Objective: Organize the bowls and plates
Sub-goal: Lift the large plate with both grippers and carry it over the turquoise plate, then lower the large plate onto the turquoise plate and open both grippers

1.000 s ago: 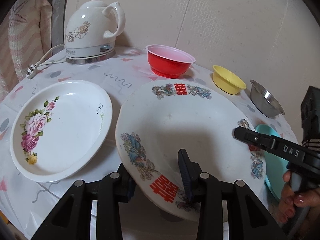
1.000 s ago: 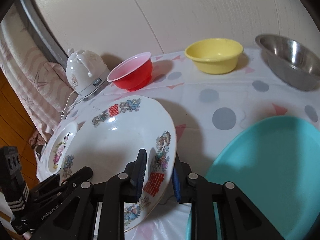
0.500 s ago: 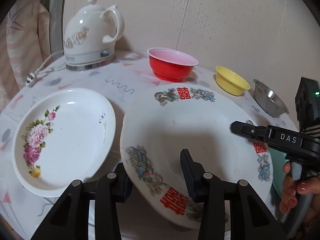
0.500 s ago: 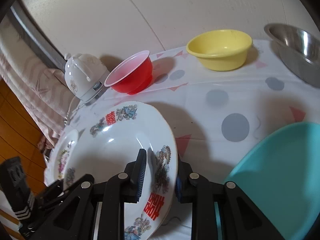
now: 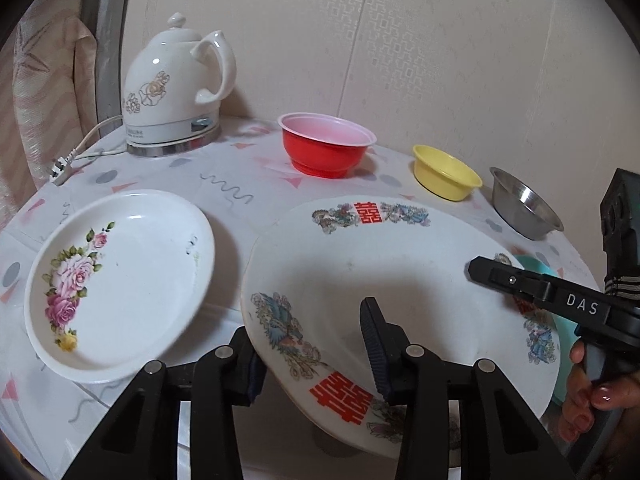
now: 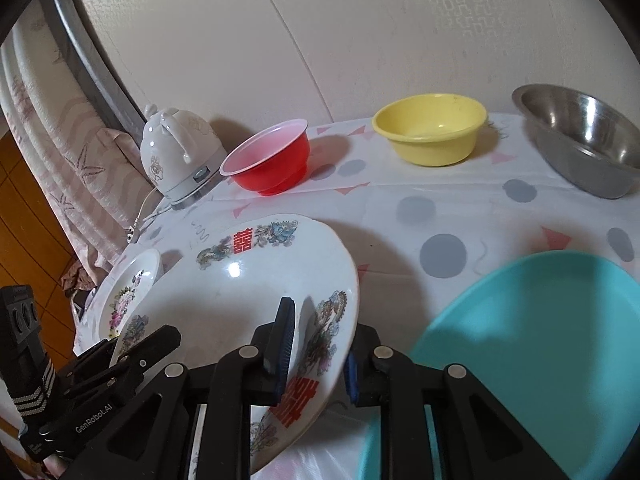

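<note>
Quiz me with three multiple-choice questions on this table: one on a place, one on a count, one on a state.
1. What stands nearest the kettle?
A red bowl
B yellow bowl
C steel bowl

2. How many bowls?
A two
B three
C five

3. The big plate is:
A flat on the table
B tilted, held at its rim
C stacked on the teal plate

Answers: 1 A, the red bowl is next in the row. 2 B, red, yellow, steel. 3 B, the right gripper clamps its rim and the left gripper straddles it.
</note>
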Motion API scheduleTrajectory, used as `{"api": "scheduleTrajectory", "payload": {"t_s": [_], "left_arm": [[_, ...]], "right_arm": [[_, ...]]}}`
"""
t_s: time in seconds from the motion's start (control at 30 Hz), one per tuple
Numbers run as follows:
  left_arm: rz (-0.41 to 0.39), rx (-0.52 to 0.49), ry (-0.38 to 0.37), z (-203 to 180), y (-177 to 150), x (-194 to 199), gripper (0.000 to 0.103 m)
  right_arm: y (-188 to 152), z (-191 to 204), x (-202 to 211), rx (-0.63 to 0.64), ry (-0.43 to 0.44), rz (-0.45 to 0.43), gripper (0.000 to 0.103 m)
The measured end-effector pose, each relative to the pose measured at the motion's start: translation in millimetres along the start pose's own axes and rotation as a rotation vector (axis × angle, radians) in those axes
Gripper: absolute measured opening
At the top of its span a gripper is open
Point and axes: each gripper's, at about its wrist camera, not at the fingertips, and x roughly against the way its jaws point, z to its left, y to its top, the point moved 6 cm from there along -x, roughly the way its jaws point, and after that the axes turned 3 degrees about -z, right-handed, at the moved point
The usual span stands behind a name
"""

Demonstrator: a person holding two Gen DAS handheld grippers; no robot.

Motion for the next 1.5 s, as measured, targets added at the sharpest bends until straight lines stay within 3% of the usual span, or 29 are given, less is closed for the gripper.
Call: {"api": "scheduleTrajectory", "payload": {"t_s": [0.37, 0.93, 1.23, 1.5], "left_arm": [[-0.031, -0.048, -0.052, -36.7, 7.3, 17.2, 0.043], [0.006, -0.156, -0.179, -131.8, -6.2, 17.2, 0.043], [0.049, -0.209, -0.215, -177.0, -19.1, 6.7, 0.043], [0.077, -0.233, -0.202, -193.2, -24.5, -8.0, 0.043]], "right_arm": [[-1.5, -10.8, 44.1, -0.055, 0.010, -0.071, 0.021], [-20.2, -69.7, 125.1, -0.159, -0.088, -0.170, 0.021], [-36.3, -109.5, 146.0, -0.229, -0.142, -0.190, 0.021], [-43.6, -131.9, 146.6, -0.272, -0.165, -0.188, 0.021]]}}
